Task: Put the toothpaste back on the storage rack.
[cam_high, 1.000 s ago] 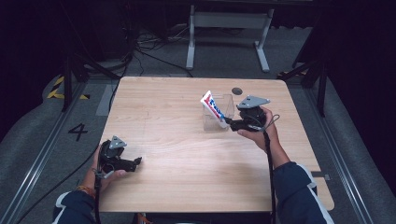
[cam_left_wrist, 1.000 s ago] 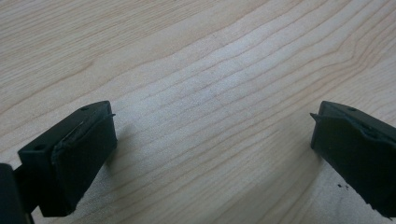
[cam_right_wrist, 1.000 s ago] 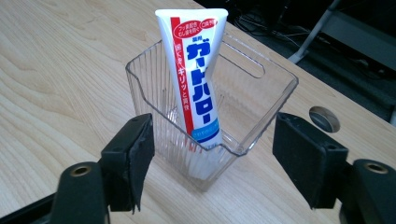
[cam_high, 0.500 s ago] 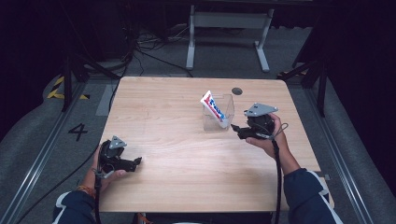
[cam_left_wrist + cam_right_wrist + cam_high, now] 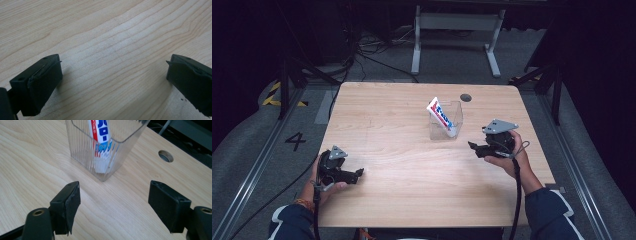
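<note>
A clear ribbed plastic cup [image 5: 455,125] stands upright on the wooden table [image 5: 412,200], right of its middle. A white, red and blue toothpaste tube [image 5: 439,112] leans inside it, top tilted left. My right gripper [image 5: 473,148] sits low to the right of the cup, pointing left and apart from it. In the right gripper view the cup [image 5: 110,162] and the tube [image 5: 100,132] stand beyond my open right gripper [image 5: 113,200]; its jaws have just been opening with nothing between them. My left gripper [image 5: 358,175] rests near the front left and is open over bare wood [image 5: 113,75].
A round hole [image 5: 466,97] is in the tabletop behind the cup, also visible in the right gripper view [image 5: 165,155]. A metal stand [image 5: 457,22] and cables lie on the floor beyond the far edge. A cable trails from each gripper toward the person.
My right gripper has drawn back from the cup, moving right and toward the person. The tube stays leaning in the cup. The left gripper has not moved.
</note>
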`<state>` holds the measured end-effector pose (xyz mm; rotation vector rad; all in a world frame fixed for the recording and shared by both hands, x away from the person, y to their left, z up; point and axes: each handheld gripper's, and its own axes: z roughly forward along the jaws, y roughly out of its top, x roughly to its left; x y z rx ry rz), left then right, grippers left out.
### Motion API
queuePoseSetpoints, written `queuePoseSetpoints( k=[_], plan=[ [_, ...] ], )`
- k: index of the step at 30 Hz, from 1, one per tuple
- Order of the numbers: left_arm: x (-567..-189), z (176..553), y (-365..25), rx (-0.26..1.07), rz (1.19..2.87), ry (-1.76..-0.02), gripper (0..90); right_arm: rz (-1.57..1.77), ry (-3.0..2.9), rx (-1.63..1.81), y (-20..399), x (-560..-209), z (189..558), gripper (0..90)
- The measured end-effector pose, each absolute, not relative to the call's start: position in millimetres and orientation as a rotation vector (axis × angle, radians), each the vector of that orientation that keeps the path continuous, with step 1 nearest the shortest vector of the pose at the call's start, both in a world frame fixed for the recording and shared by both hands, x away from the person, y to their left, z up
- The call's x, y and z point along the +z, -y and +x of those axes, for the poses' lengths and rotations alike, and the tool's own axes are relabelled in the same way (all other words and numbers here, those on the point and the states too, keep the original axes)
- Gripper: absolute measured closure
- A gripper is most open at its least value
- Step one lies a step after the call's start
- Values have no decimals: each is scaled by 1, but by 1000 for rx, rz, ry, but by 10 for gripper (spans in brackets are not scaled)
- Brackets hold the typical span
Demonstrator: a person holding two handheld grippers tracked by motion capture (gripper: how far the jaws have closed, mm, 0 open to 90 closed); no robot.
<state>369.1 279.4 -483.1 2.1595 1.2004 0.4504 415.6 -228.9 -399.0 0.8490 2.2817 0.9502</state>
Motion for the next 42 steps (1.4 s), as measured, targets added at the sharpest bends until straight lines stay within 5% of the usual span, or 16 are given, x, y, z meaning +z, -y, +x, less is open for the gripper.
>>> queuePoseSetpoints(
  k=[42],
  plan=[
    [-483,369,-279,451,2160,-1200,6,1066,-2321,893,328,-464,359,248]
  ],
)
